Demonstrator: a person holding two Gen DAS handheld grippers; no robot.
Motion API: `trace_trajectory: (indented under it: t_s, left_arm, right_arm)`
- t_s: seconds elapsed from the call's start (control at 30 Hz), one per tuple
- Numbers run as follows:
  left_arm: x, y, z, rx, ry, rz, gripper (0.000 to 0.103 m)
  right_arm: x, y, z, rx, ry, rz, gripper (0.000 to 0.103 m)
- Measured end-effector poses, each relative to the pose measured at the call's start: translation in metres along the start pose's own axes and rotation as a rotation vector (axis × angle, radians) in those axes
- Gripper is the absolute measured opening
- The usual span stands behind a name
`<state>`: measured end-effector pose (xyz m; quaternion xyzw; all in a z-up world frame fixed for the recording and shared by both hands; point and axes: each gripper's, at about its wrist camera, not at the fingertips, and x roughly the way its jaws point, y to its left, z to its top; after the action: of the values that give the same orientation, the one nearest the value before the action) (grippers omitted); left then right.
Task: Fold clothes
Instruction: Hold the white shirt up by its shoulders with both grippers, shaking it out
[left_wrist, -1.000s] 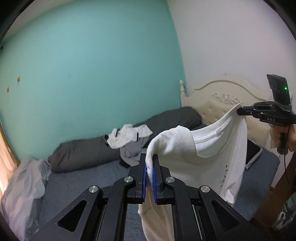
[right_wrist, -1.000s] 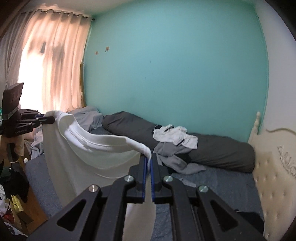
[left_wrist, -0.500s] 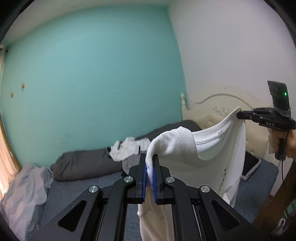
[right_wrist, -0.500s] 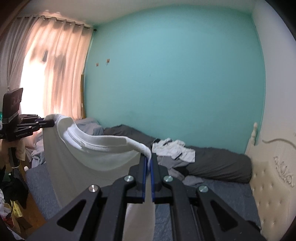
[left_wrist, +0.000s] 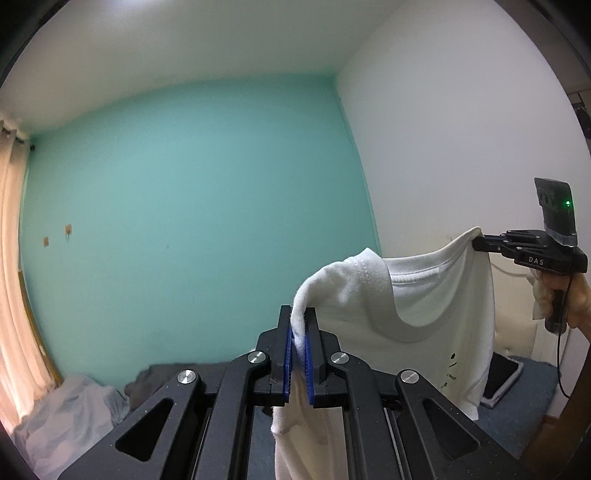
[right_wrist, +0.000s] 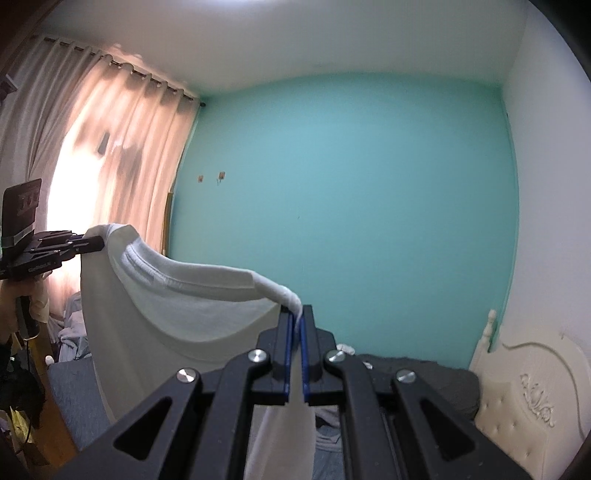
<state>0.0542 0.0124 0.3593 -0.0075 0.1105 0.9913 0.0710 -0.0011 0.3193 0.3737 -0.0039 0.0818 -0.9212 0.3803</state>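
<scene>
Teal wall behind, both tongs, left (left_wrist: 299, 325) and right (right_wrist: 294, 321), pinching the tee (left_wrist: 436, 295) shoulders; thin grip might slip.

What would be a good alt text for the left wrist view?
A white cotton T-shirt hangs stretched between two black tools: the left tool pinches one shoulder, the right tool the other. Behind are a turquoise wall and a grey bed.
</scene>
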Motion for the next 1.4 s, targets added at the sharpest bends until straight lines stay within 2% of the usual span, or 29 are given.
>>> trace_trajectory:
  t_s: [0.17,0.23,0.4,0.63,0.8,1.07,1.33,1.4]
  left_arm:
    - [-0.025,-0.005,0.014,-0.005,-0.022,-0.007,0.005]
    - [-0.069,-0.021,0.018,-0.003,-0.024,-0.002,0.005]
    - [-0.096,-0.027,0.015,-0.004,0.007,-0.007,0.005]
    - [-0.118,-0.026,-0.016,-0.034,0.09,-0.02,0.005]
    - [-0.116,-0.025,-0.052,-0.059,0.181,-0.014,0.005]
    - [-0.057,-0.02,-0.132,-0.086,0.348,-0.006,0.005]
    - [0.054,0.027,-0.213,-0.167,0.462,0.001,0.005]
    - [0.119,0.032,-0.233,-0.183,0.485,-0.004,0.005]
  right_arm:
    - [-0.02,0.006,0.009,-0.006,-0.019,0.014,0.003]
    - [-0.026,0.009,0.009,-0.011,-0.016,0.015,0.003]
    - [-0.032,0.015,0.004,-0.001,0.007,0.029,0.003]
    - [-0.03,0.026,-0.025,0.01,0.072,0.06,0.003]
    - [0.0,0.028,-0.063,0.033,0.162,0.075,0.003]
    - [0.092,0.016,-0.157,0.098,0.342,0.091,0.003]
    - [0.216,-0.03,-0.256,0.186,0.486,0.087,0.003]
    - [0.245,-0.038,-0.276,0.196,0.516,0.081,0.003]
